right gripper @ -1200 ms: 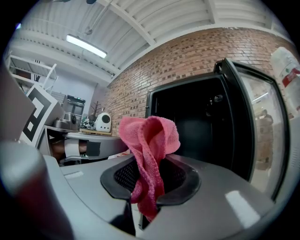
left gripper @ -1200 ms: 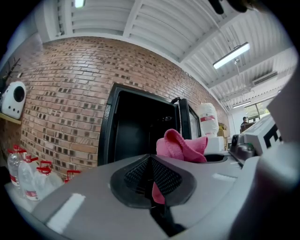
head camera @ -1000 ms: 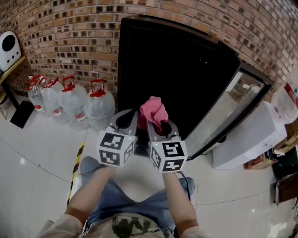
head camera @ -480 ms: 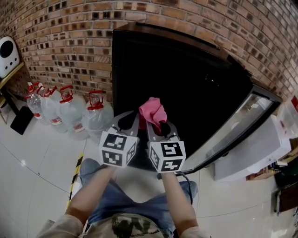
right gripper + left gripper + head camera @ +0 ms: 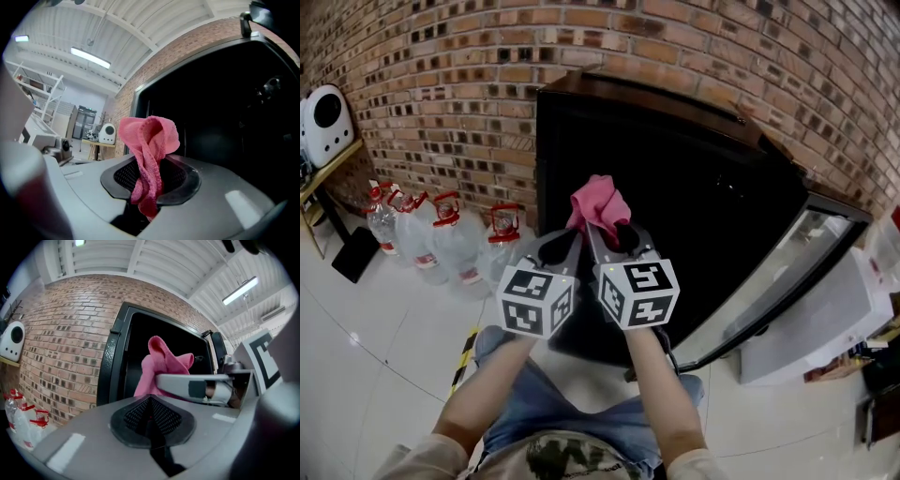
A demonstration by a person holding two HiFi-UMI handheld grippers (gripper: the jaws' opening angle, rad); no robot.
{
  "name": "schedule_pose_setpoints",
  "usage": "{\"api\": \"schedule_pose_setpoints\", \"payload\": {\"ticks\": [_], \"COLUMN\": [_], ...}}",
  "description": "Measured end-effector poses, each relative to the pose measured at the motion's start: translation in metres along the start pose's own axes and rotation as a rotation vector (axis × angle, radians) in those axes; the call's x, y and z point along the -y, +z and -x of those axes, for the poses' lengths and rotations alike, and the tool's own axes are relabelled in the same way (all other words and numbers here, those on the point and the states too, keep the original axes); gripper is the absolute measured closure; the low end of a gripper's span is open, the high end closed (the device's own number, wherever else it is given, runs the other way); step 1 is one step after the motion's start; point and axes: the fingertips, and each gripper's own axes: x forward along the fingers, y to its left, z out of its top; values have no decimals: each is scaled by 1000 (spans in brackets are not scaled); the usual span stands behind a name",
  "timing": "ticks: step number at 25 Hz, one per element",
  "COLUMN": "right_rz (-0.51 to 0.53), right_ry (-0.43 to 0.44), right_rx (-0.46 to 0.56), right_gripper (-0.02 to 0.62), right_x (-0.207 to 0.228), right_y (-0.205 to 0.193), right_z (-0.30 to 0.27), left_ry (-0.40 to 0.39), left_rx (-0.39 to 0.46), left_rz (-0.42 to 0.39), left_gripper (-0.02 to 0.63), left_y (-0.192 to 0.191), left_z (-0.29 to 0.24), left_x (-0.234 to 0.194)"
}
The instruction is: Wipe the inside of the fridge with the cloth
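A black fridge (image 5: 675,178) stands against the brick wall with its glass door (image 5: 787,272) swung open to the right; its inside is dark. My right gripper (image 5: 614,234) is shut on a pink cloth (image 5: 598,204), which bunches up above its jaws, in front of the fridge opening. In the right gripper view the pink cloth (image 5: 149,154) hangs pinched between the closed jaws. My left gripper (image 5: 558,246) is just left of the right one, shut with nothing in it. From the left gripper view the pink cloth (image 5: 164,364) shows ahead against the dark fridge (image 5: 140,357).
Several large water bottles (image 5: 450,248) with red caps stand on the floor left of the fridge. A white box (image 5: 839,319) sits behind the open door at the right. A yellow-black floor stripe (image 5: 464,361) runs near my left leg.
Both grippers have risen and moved closer to the fridge opening, with the pink cloth still held in the right one. The view has shifted slightly to the left.
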Motion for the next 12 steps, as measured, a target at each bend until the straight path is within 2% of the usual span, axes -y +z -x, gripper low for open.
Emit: {"api": "schedule_pose_setpoints", "payload": {"ticks": [6, 12], "right_rz": [-35, 4], "right_ry": [61, 42], "right_rx": [39, 42], "right_gripper": [491, 491], "right_x": [-12, 2], "right_y": [37, 51], "right_z": [-21, -41], "left_ry": [15, -8], "left_rx": [6, 3], "left_rz": [-10, -29], "left_gripper": [611, 611], "left_y": [26, 33], "left_z": [15, 16], "left_x": [-3, 4]}}
